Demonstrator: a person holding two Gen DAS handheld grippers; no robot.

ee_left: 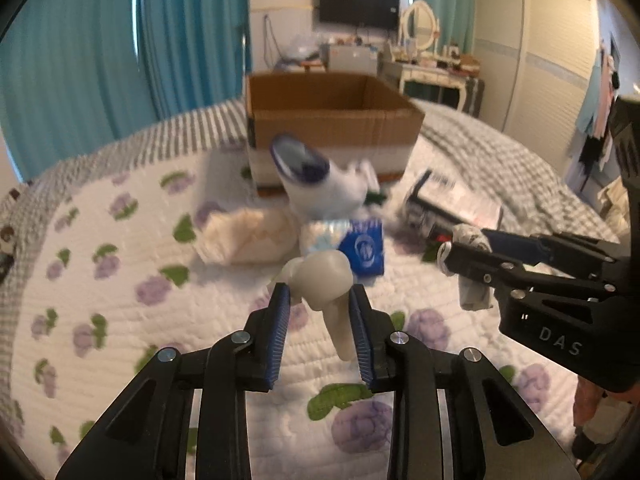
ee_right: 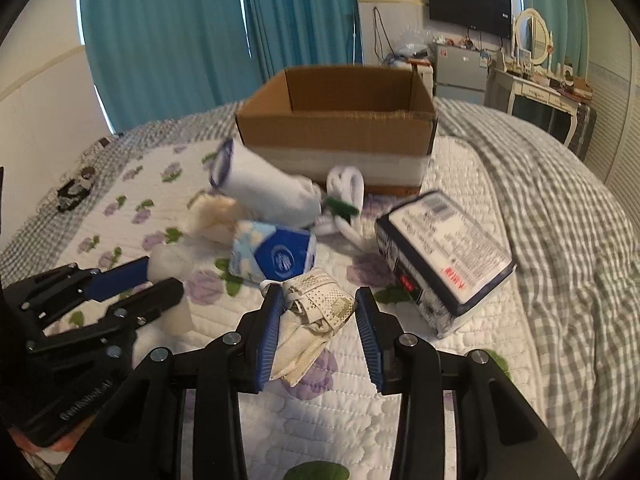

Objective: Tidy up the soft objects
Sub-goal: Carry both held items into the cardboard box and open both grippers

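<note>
An open cardboard box (ee_left: 332,120) (ee_right: 336,120) stands on the bed. In the left wrist view my left gripper (ee_left: 320,296) is shut on a cream sock roll (ee_left: 324,276), held above the quilt. In the right wrist view my right gripper (ee_right: 318,304) is shut on a crumpled dotted beige cloth (ee_right: 316,308). Before the box lie a white rolled towel with a blue end (ee_right: 264,188), a blue tissue pack (ee_right: 276,256), a cream cloth (ee_right: 212,216), a white cloth with green trim (ee_right: 344,200) and a large wrapped tissue pack (ee_right: 444,252).
The flowered white quilt (ee_left: 100,280) covers the bed, with a grey checked blanket (ee_right: 560,220) at the right. Teal curtains (ee_right: 180,40), a dressing table (ee_right: 540,92) and a wardrobe (ee_left: 540,60) stand behind. Small dark items (ee_right: 76,192) lie at the far left bed edge.
</note>
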